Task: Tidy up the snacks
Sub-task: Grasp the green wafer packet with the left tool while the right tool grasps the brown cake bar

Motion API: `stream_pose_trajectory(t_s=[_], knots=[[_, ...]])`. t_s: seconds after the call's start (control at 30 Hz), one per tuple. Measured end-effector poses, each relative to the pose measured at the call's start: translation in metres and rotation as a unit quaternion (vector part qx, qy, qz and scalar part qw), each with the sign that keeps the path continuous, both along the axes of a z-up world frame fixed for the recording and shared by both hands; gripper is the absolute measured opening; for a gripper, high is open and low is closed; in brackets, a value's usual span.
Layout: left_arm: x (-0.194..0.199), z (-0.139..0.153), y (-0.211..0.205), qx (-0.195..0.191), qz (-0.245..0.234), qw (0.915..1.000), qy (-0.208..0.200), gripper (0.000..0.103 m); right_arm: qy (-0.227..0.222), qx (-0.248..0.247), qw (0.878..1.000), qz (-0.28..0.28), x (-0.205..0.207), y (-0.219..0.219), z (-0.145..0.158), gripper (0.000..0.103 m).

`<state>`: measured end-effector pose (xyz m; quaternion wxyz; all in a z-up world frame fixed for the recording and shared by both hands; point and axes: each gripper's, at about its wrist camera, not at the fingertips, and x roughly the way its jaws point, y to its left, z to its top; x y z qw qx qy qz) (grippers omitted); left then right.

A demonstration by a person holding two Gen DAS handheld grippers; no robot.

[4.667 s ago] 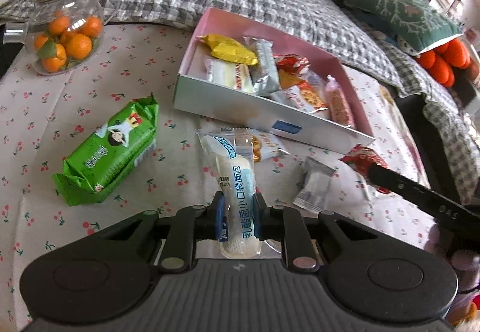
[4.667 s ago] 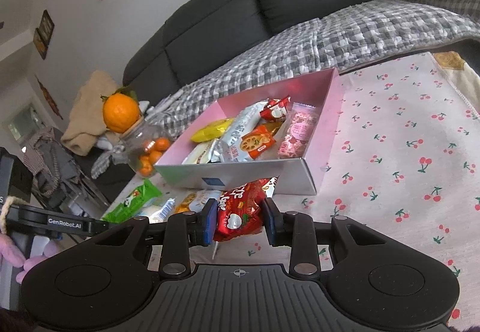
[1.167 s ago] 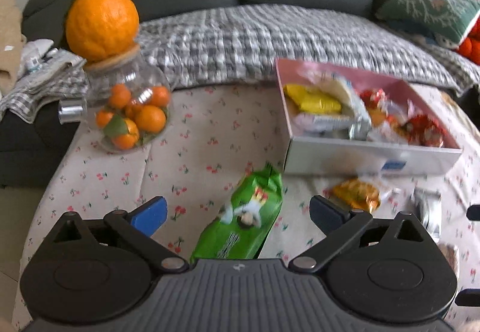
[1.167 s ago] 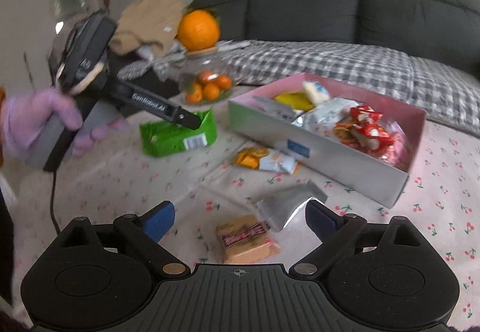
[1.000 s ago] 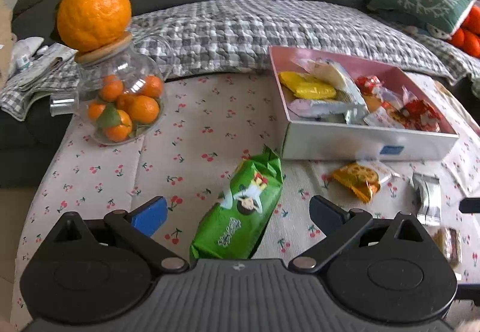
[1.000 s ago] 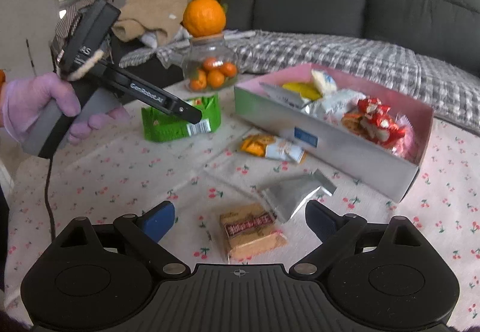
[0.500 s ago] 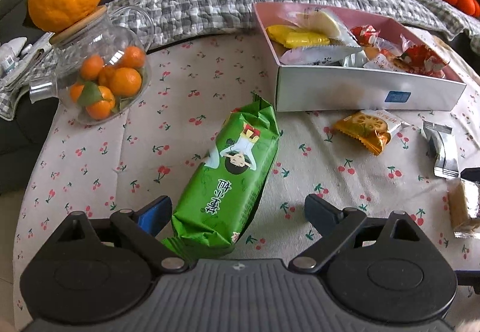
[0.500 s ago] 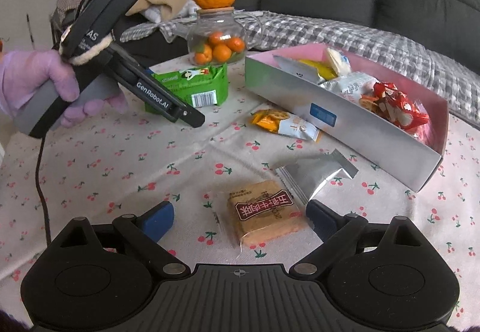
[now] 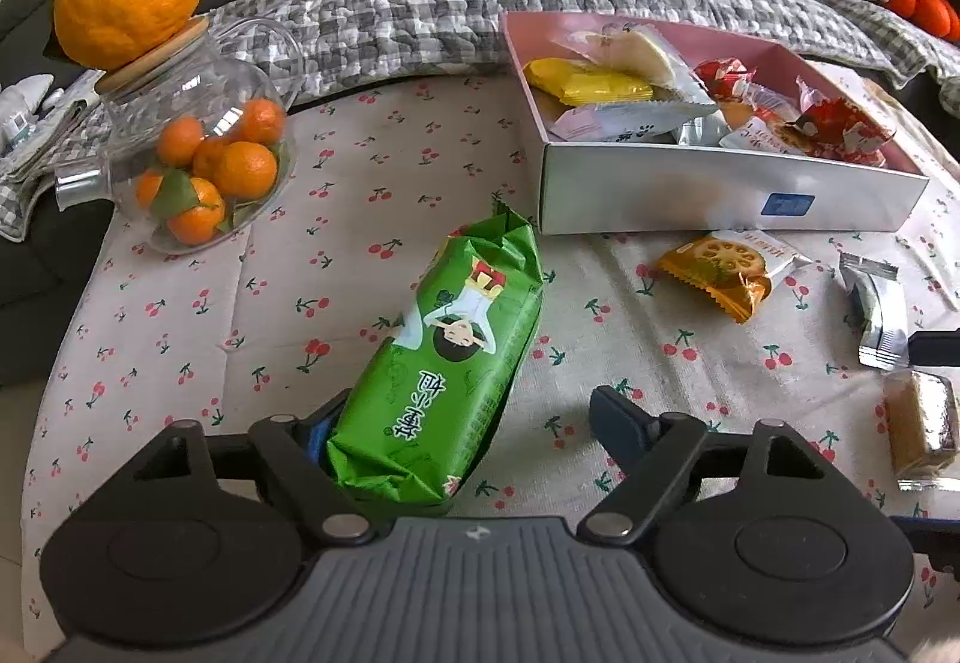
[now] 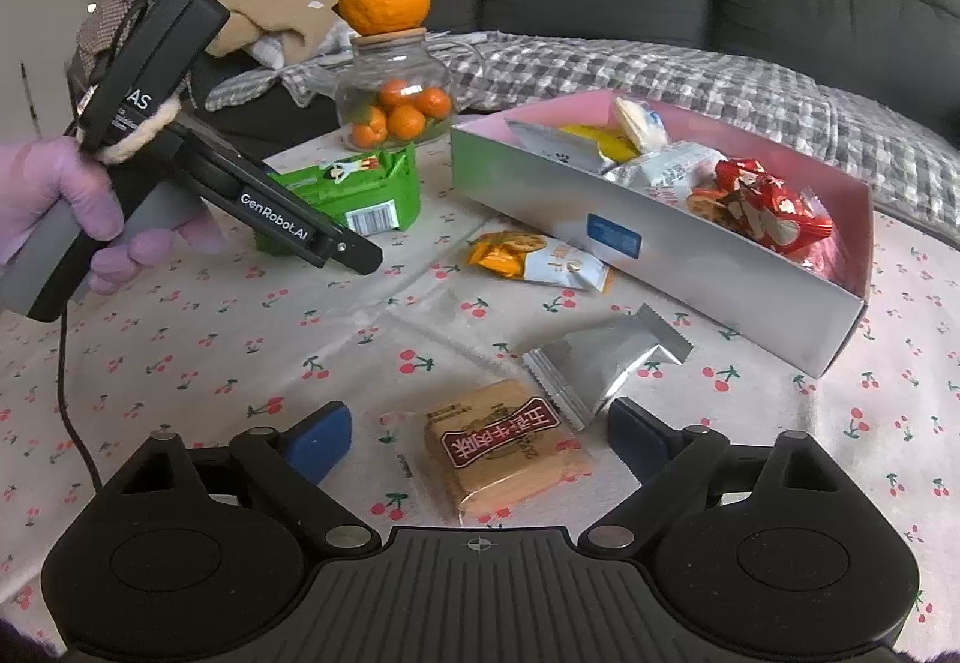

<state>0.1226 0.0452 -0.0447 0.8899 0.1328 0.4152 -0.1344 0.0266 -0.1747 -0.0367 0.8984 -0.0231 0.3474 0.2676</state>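
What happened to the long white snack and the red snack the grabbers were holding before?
Both were let go into the pink box. Now the left gripper has just been closing around the green packet, the right gripper around the brown biscuit, neither pressing yet. The jar of oranges stayed put.

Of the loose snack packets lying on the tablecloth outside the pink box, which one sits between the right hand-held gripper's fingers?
The tan square cake packet with the dark red label. The silver packet and the orange-and-white packet lie farther off, toward the box.
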Motion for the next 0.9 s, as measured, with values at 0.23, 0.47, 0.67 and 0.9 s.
stream_pose_trajectory(t_s=[0.23, 0.47, 0.67, 0.9], knots=[[0.002, 0.002, 0.002, -0.003, 0.006, 1.0, -0.001, 0.061, -0.01, -0.007, 1.0, -0.011, 0.0, 0.0, 0.001, 0.07], [0.0, 0.003, 0.002, -0.008, 0.017, 0.9998, 0.002, 0.047, -0.022, -0.016, 0.999, -0.022, 0.0, 0.0, 0.002, 0.049], [-0.002, 0.008, 0.0, -0.013, 0.016, 0.9998, -0.006, 0.039, -0.025, -0.016, 0.999, -0.023, -0.001, -0.001, 0.003, 0.044], [-0.003, 0.012, -0.001, -0.016, 0.018, 0.9996, -0.014, 0.038, -0.023, -0.011, 0.999, -0.033, 0.001, -0.005, 0.003, 0.043]])
